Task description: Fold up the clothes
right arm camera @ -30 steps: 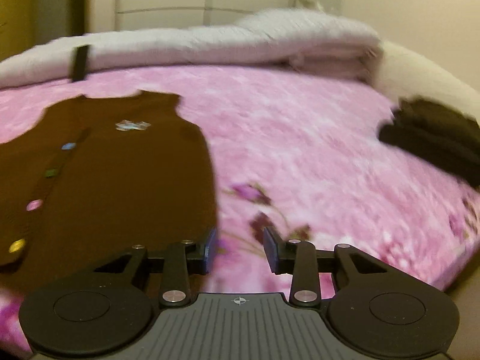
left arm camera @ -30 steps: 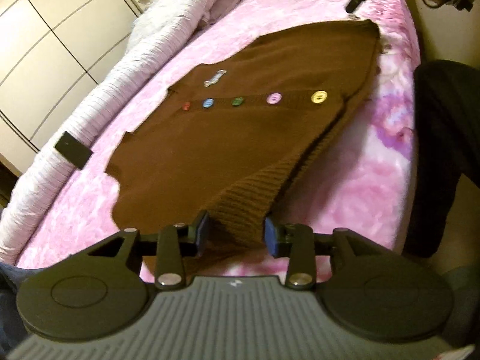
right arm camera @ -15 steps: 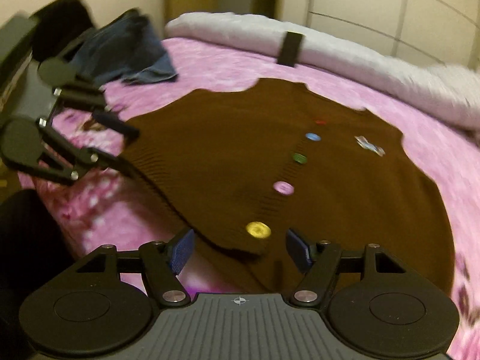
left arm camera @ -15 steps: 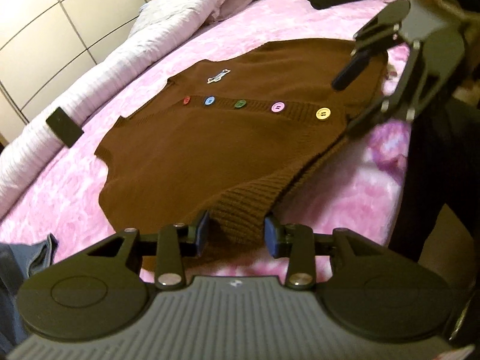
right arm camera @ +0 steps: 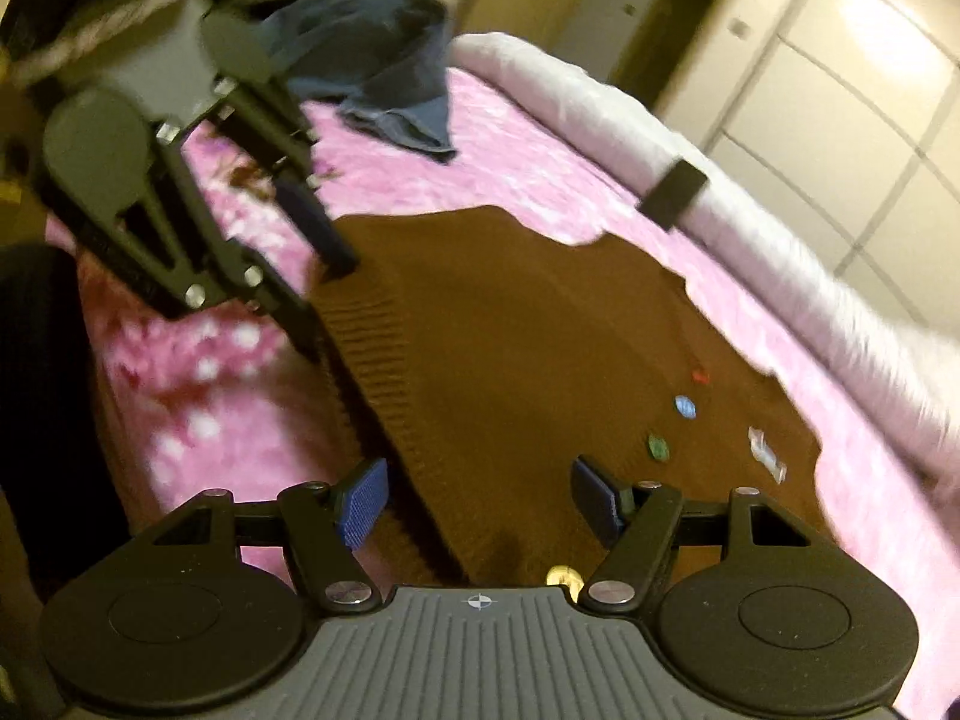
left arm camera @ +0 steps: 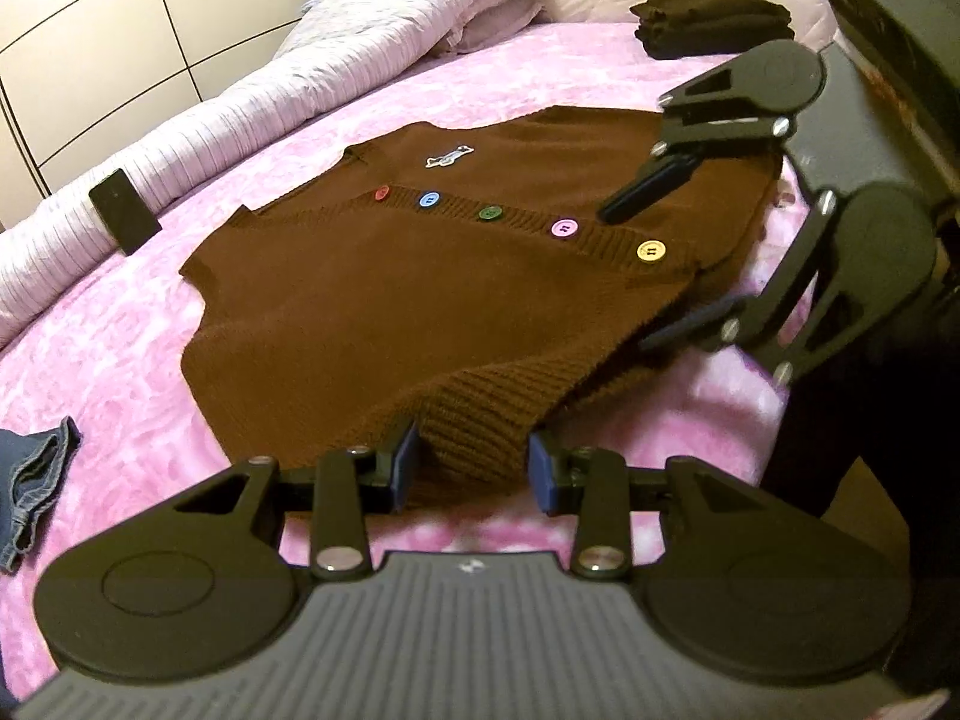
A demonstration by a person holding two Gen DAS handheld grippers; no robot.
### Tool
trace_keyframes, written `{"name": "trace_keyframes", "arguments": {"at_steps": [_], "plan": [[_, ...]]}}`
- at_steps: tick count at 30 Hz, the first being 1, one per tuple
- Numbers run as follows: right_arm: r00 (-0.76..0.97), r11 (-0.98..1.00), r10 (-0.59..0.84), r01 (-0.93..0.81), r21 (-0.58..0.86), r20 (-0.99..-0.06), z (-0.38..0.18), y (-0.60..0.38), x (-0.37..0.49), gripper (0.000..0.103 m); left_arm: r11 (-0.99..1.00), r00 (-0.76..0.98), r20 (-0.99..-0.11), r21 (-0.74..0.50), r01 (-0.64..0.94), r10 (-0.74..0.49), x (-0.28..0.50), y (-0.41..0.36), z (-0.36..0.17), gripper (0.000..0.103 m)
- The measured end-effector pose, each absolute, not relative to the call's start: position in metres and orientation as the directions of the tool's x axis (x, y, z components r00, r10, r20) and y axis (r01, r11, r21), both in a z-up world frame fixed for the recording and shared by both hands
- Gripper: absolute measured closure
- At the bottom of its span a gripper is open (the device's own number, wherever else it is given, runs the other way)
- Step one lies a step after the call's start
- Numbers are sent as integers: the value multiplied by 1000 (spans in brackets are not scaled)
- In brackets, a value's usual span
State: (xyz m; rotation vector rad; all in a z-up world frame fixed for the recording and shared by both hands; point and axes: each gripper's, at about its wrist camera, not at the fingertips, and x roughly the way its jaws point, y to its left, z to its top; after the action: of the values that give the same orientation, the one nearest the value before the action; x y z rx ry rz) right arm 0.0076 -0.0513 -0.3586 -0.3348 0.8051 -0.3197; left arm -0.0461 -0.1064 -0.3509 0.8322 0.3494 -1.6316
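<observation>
A brown knit cardigan [left arm camera: 390, 300] with a row of coloured buttons lies flat on the pink bedspread [left arm camera: 108, 348]. My left gripper [left arm camera: 471, 465] is open, its jaws either side of the ribbed hem corner nearest me. My right gripper [left arm camera: 648, 267] shows in the left wrist view, open, over the hem corner by the yellow button [left arm camera: 650, 250]. In the blurred right wrist view my right gripper [right arm camera: 480, 501] is open above the cardigan [right arm camera: 528, 348]. The left gripper [right arm camera: 312, 276] shows at the far hem corner.
A white quilt roll [left arm camera: 198, 126] runs along the far side with a black phone [left arm camera: 123, 219] leaning on it. Folded dark clothes [left arm camera: 714, 18] sit at the far end. Blue jeans [left arm camera: 30, 480] lie at the left, also seen in the right wrist view [right arm camera: 384, 72]. Wardrobe doors [left arm camera: 120, 18] stand behind.
My right gripper has swung round and come down over the cardigan's hem near the yellow button, jaws opened wider. My left gripper stays open at its hem corner.
</observation>
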Motion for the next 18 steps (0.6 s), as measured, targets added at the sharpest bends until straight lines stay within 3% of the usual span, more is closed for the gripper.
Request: {"name": "trace_keyframes", "arguments": {"at_steps": [3,7,11,13,14,17,18], "plan": [[648,887,-380,52,-459,-660,-365,-40,18,35,-240,-32,-684,212,947,-729,-45,-107,-352,68],[671,907,-307,-7,-420,-675,-359,-29,19,35,-225,-34,-676,198,954,-736,-42,-110,-350,68],[653,857,-382,-15,-515,-654,-375,-29,28,35,-225,-51,-662,180,958,-748,-39,-115,-345,68],[644,855,-402,9,-519,-651,-379,-39,32,58,-235,-45,-663,201,951,-747,-42,-113,-345,68],[637,853,-416,25,-521,-649,-377,-45,34,78,-241,-41,-664,212,947,-747,-43,-111,-345,68],[651,893,-381,77,-443,-657,-360,-64,32,97,-232,-5,-657,259,938,-754,-52,-101,-347,58],[655,911,-362,98,-400,-663,-353,-71,32,97,-228,5,-655,271,935,-756,-55,-99,-349,57]]}}
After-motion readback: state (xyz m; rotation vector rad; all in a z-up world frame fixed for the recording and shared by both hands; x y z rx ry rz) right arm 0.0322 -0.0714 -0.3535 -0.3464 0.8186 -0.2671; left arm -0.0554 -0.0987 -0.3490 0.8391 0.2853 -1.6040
